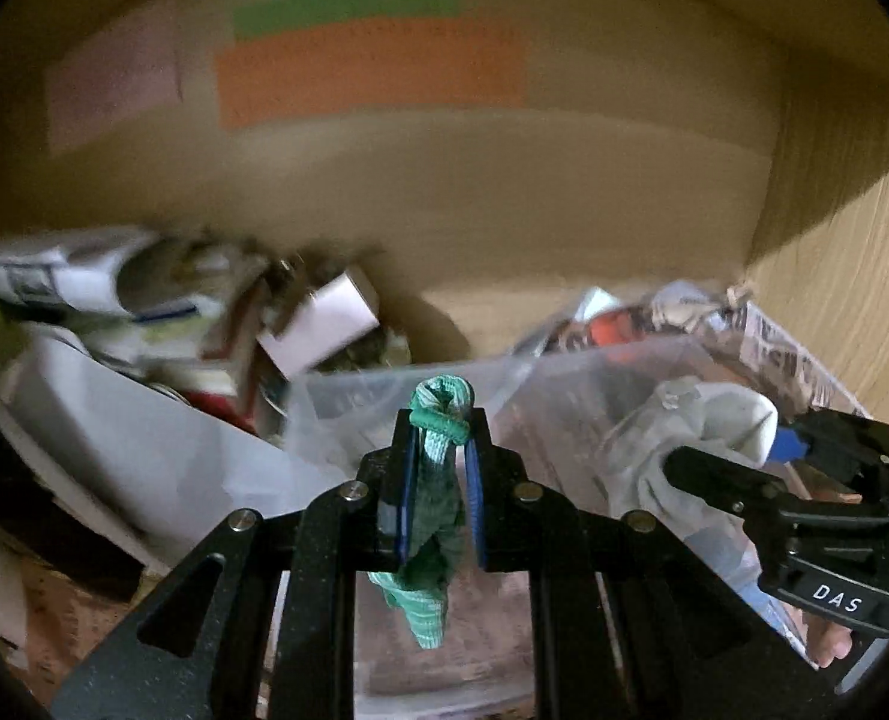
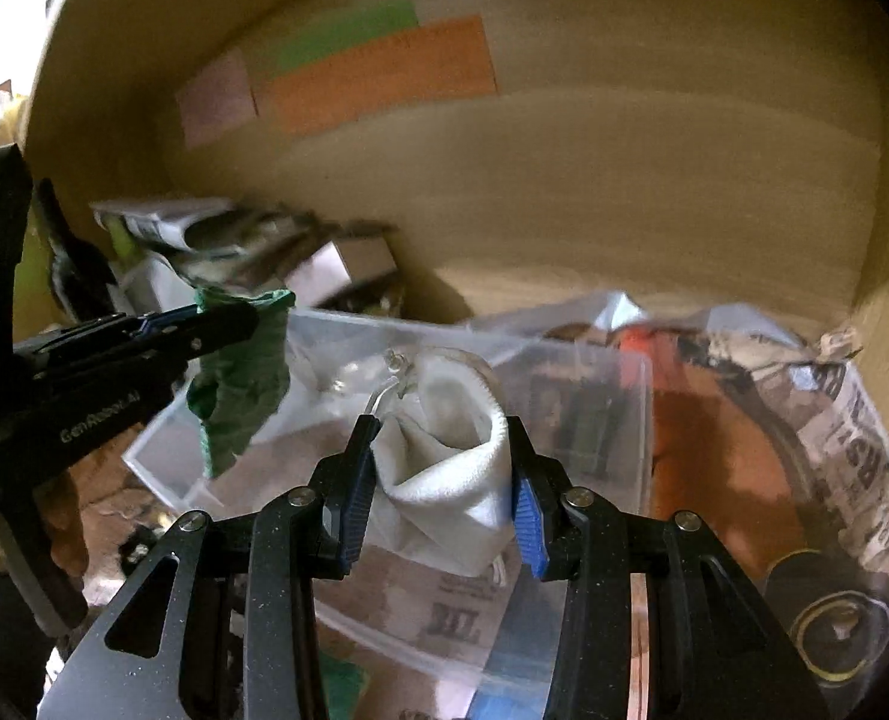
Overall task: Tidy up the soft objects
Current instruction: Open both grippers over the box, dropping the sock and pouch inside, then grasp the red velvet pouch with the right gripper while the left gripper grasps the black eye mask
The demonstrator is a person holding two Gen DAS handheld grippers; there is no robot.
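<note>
Left gripper (image 1: 441, 456) clamped tight on green sock (image 1: 438, 498), hanging at 6 o'clock. Right gripper (image 2: 441, 474) part-closed around white sock (image 2: 444, 456). Clear bin (image 2: 594, 360) beneath, 12 o'clock. Risk: dangling fabric snags bin rim, drops outside.
</note>
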